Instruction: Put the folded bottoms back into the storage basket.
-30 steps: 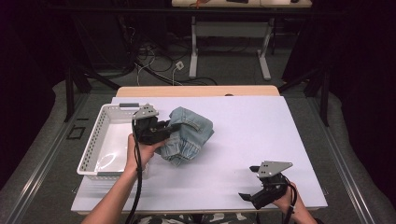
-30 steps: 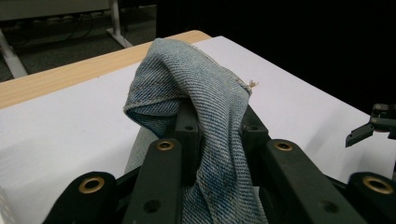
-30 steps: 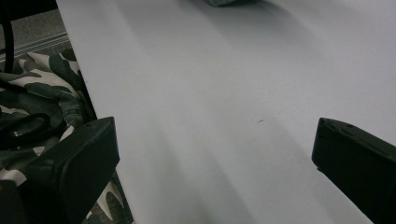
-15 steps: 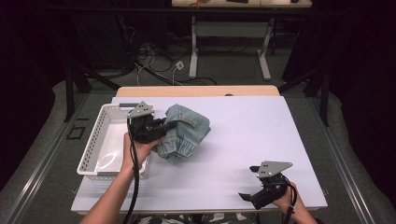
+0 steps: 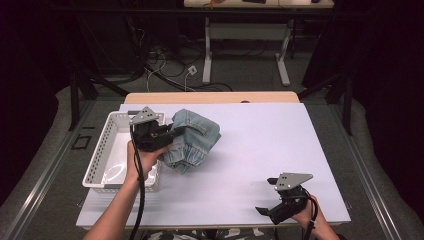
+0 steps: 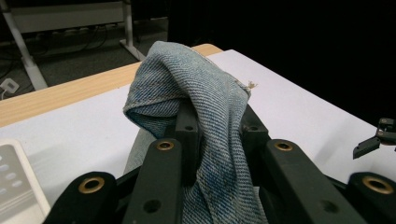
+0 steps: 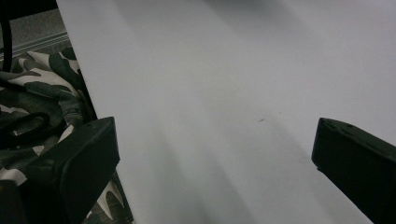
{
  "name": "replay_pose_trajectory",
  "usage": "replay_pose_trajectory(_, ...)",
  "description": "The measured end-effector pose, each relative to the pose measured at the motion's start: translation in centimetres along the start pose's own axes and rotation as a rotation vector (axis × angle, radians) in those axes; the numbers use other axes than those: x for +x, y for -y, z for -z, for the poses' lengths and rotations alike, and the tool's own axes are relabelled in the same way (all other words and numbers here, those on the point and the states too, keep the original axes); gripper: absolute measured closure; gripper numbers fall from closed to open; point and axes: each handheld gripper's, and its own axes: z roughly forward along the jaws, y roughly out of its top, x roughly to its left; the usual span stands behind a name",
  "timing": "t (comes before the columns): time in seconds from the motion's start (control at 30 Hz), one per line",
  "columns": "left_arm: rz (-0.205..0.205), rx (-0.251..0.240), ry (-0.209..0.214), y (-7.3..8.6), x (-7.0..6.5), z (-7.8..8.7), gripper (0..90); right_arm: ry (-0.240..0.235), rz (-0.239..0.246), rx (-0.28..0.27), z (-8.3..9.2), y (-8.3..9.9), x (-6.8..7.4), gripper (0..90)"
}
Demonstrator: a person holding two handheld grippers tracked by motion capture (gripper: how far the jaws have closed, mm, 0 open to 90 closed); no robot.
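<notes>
Showing two black claws: left claw (image 5: pixel 172 134) at centre left, right claw (image 5: pixel 263 210) at lower right, each wearing a grey three-cornered plate and trailing a black cable. Displaying brass-ringed screw holes along black jaw links. Wearing camouflage trousers, bare forearms.

We see the basket (image 5: pixel 100 165) at the table's (image 5: pixel 280 145) left edge, with the denim bundle (image 5: pixel 197 140) just to its right, on the table. The left gripper (image 5: pixel 172 136) sits between them, clamped on the denim, while the right gripper (image 5: pixel 267 210) rests well apart near the front right corner.
</notes>
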Motion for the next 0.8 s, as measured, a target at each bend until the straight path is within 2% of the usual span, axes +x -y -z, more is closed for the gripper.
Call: replay_pose_trajectory(0.8,0.011,-0.052,-0.038,-0.8,0.8,2.1,75.4,0.001,-0.002,0.001,0.0,0.0,0.0,0.5)
